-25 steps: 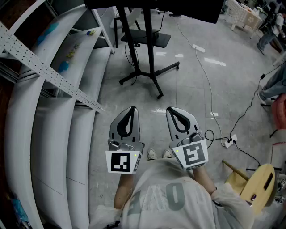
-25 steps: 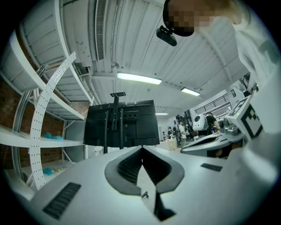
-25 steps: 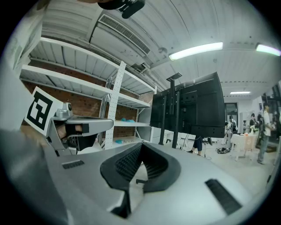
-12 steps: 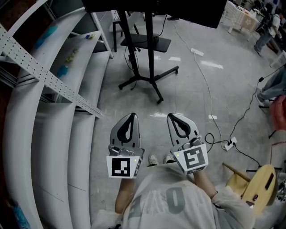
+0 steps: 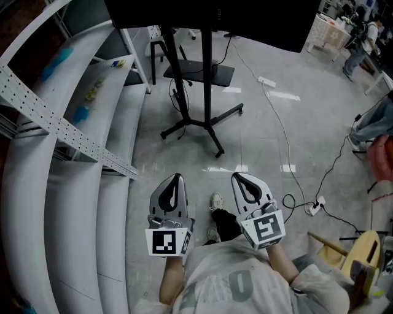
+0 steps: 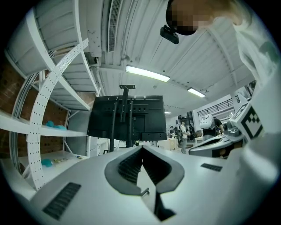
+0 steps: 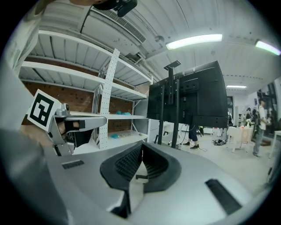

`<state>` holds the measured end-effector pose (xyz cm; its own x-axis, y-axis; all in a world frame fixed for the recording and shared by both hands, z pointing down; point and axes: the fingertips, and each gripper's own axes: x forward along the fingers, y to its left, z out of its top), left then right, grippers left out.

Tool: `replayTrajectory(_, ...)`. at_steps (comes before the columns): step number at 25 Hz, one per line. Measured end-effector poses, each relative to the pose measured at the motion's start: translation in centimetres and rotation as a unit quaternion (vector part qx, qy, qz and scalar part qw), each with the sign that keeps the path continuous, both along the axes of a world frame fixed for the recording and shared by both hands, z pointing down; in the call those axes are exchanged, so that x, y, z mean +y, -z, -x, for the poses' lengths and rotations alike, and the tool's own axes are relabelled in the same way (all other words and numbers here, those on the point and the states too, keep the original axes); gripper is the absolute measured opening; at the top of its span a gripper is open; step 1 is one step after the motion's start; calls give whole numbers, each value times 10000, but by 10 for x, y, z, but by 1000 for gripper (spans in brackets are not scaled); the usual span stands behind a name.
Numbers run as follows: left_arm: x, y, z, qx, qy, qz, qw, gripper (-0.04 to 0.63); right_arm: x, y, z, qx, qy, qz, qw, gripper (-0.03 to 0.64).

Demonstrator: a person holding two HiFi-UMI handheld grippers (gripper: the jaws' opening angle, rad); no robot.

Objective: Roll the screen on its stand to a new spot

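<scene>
Item: my left gripper (image 5: 177, 176), jaws pressed together with nothing between them, held level above the floor. Item: my right gripper (image 5: 237, 176), jaws likewise closed and empty, just beside the left and pointing the same way. Item: the screen (image 5: 202, 12), a large dark panel seen from its back, ahead of both grippers and well apart from them; neither gripper touches it. Item: its stand (image 5: 207, 73), black uprights on spread legs that rest on the floor, near the shelving. Item: the floor (image 5: 258, 141), smooth pale grey, glossy enough to carry bright reflections of the lamps. Item: white shelving (image 5: 43, 184) along my left side, several deep tiers, with a perforated metal upright (image 5: 61, 126) crossing it. Item: small blue things (image 5: 58, 58) on one shelf; what they are I cannot tell. Item: a cable (image 5: 282, 132) trailing over the floor to the right of the stand, down to a power strip (image 5: 315, 194). Item: a wooden chair (image 5: 362, 245) at the lower right edge. Item: brick wall (image 7: 79, 94) behind the shelving. Item: long ceiling lamp (image 6: 147, 73), lit, under a ribbed white ceiling. Item: people (image 7: 259, 127) standing far off across the room, beyond the screen.
</scene>
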<state>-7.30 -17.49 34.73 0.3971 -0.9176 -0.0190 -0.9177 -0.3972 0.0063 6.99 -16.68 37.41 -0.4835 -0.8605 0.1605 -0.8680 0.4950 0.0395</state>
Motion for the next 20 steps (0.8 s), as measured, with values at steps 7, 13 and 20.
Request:
replayTrajectory(7,-110,-3,11,-103,-124,-170,9997,14,-115,-1,14,16,-79,-276,9996,20)
replayTrajectory(13,-236,23,26,-250,-151,-409,9987,14,-254,23,25,-94,-177,-541,9983,20)
replayTrajectory(20,-361,47,34,-324,-273,-675,9968,14,-371,45,36,49,-232,-901,9957,20)
